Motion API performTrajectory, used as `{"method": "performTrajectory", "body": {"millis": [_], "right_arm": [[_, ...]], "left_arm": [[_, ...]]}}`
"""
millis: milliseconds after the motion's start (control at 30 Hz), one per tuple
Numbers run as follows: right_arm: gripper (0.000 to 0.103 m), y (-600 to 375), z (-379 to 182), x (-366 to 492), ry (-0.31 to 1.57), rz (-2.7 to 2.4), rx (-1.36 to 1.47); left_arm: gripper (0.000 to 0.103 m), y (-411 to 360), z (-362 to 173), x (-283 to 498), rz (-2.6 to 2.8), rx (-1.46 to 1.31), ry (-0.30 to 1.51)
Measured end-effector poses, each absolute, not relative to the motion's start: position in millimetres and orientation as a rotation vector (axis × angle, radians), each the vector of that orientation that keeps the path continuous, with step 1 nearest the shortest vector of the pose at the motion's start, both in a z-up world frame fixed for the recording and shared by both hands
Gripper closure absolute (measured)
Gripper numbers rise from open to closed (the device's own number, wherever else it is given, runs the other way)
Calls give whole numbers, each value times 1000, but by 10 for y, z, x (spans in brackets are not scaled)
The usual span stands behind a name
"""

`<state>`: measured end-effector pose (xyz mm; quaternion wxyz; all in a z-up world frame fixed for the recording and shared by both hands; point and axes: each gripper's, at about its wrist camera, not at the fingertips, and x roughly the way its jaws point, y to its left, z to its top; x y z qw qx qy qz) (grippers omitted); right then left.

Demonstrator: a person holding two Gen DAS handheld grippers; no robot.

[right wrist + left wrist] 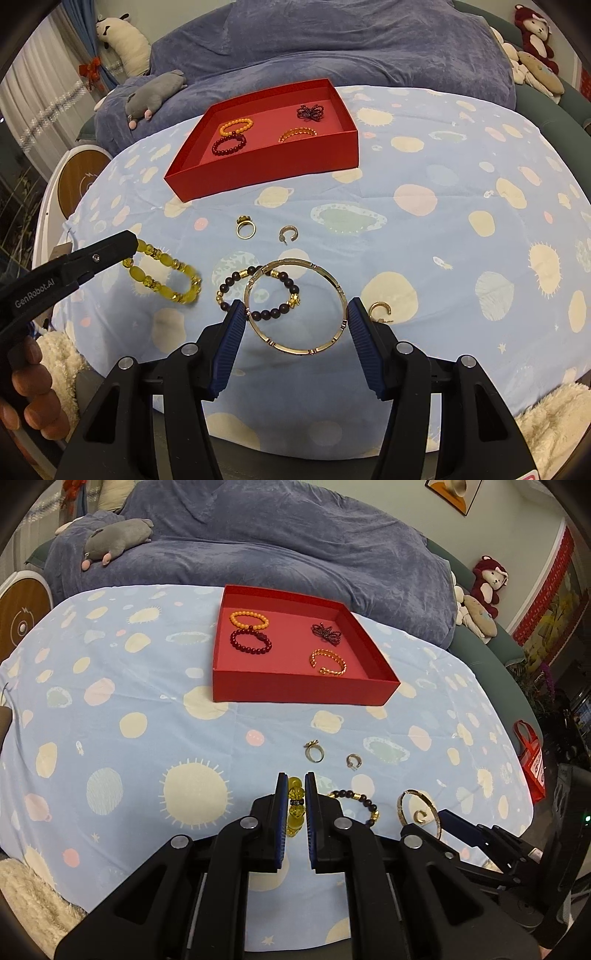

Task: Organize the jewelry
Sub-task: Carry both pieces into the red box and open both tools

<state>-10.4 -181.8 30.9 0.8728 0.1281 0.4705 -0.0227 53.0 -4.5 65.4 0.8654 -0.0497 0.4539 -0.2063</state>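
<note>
A red box (pixel 295 692) (pixel 258 170) at the back of the table holds an orange bead bracelet (pixel 248 620), a dark red bead bracelet (pixel 251 641), a dark bow piece (pixel 325 633) and a gold cuff (pixel 328 662). My left gripper (pixel 296 784) is shut on a yellow bead bracelet (pixel 295 805) (pixel 162 275), its far end lying on the cloth. My right gripper (pixel 295 312) is open around a gold bangle (pixel 295 306) (pixel 419 808), which overlaps a dark bead bracelet (pixel 258 291) (pixel 354 801).
Loose on the spotted blue cloth (pixel 110 701) lie a gold ring (pixel 245 228) (pixel 314 752), a silver hoop earring (pixel 289 233) (pixel 354 761) and a gold hoop earring (pixel 380 310). A blue blanket with plush toys lies behind the table. A fluffy white rug shows at the near edges.
</note>
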Motion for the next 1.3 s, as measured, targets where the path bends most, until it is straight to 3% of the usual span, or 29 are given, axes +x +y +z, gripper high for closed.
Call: {"method": "performTrajectory", "body": {"millis": [633,1100,1300], "right_arm": [[48,-2128,858,1117,862,-16,247],[48,-2002,481,1873,932,2,177],[48,-1853,305,2109,966,17,156]], "left_arm": [[94,-434,1376,1723,-478,-170,813],[94,-289,433,2268,-371,-193,976],[94,-105,310,2295,-318,-215,978]]}}
